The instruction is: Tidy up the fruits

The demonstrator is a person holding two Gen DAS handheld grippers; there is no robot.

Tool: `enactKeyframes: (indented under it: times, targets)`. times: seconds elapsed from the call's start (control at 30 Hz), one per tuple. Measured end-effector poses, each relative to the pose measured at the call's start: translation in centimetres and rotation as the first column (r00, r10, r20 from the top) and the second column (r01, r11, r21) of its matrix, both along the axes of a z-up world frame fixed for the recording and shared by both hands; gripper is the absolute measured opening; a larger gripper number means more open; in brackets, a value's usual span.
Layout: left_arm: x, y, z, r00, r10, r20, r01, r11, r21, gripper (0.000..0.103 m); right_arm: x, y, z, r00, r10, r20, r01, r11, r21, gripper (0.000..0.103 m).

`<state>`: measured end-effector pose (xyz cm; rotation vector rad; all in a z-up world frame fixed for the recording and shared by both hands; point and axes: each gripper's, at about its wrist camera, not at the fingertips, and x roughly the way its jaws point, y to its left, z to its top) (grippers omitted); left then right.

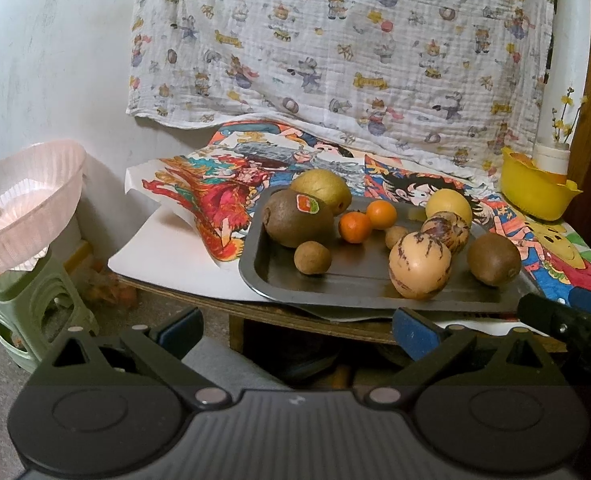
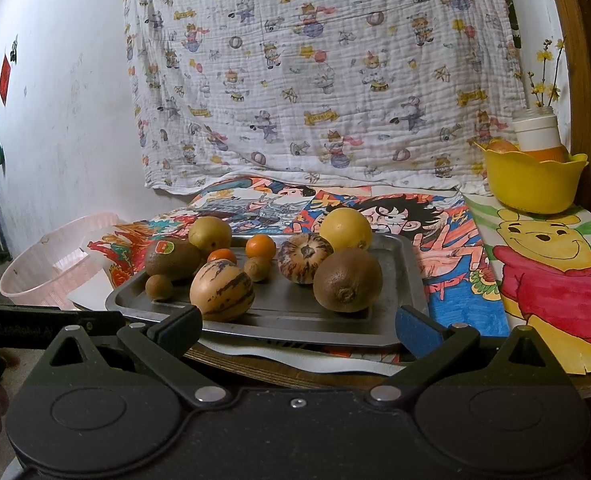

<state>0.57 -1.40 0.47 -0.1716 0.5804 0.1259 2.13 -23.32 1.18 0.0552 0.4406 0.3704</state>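
A grey metal tray (image 2: 399, 276) sits on the desk (image 2: 255, 372) atop cartoon posters, its long axis running left to right, its near edge close to the desk's near edge. On it lie 10 fruits. The stickered kiwi (image 2: 173, 258) at the left lies with its long axis left-right; the right kiwi (image 2: 347, 280) points its stem end toward the near edge. 2 striped melons (image 2: 222, 290) stand between them, with 2 small oranges (image 2: 260, 247) behind. A yellow bowl (image 2: 531, 184) stands at the far right; a pink basket (image 1: 31, 208) rests on a green stool left of the desk. Bare tray floor shows along the near side. Both tongs, left (image 1: 295, 326) and right (image 2: 299, 326), hover level just before the desk's near edge, jaws spread wide and empty.
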Motion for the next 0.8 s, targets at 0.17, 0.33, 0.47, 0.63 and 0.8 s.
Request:
enactKeyframes:
  times: [0.17, 0.33, 0.47, 0.63, 0.8]
  targets:
    - [0.24, -0.09, -0.05, 1.000, -0.004, -0.016, 0.005, 1.000, 0.005, 0.102, -0.06, 0.03, -0.01, 1.000, 0.001, 0.000, -0.001, 1.000, -0.001, 0.102]
    - [0.19, -0.09, -0.10, 1.000, -0.010, -0.016, 0.010, 1.000, -0.009, 0.102, -0.02, 0.02, 0.04, 1.000, 0.001, 0.000, -0.001, 1.000, -0.001, 0.102]
    - [0.20, -0.12, -0.11, 1.000, -0.011, -0.015, 0.011, 1.000, -0.010, 0.102, -0.07, 0.08, 0.01, 1.000, 0.001, -0.001, -0.001, 1.000, -0.001, 0.102]
    - [0.16, -0.19, -0.09, 1.000, -0.013, -0.012, 0.013, 1.000, -0.011, 0.102, -0.03, 0.09, 0.05, 1.000, 0.000, -0.001, 0.000, 1.000, -0.001, 0.102]
    - [0.14, -0.12, -0.02, 1.000, -0.009, -0.012, 0.009, 1.000, -0.010, 0.102, -0.08, 0.16, 0.02, 1.000, 0.000, -0.001, 0.000, 1.000, -0.001, 0.102]
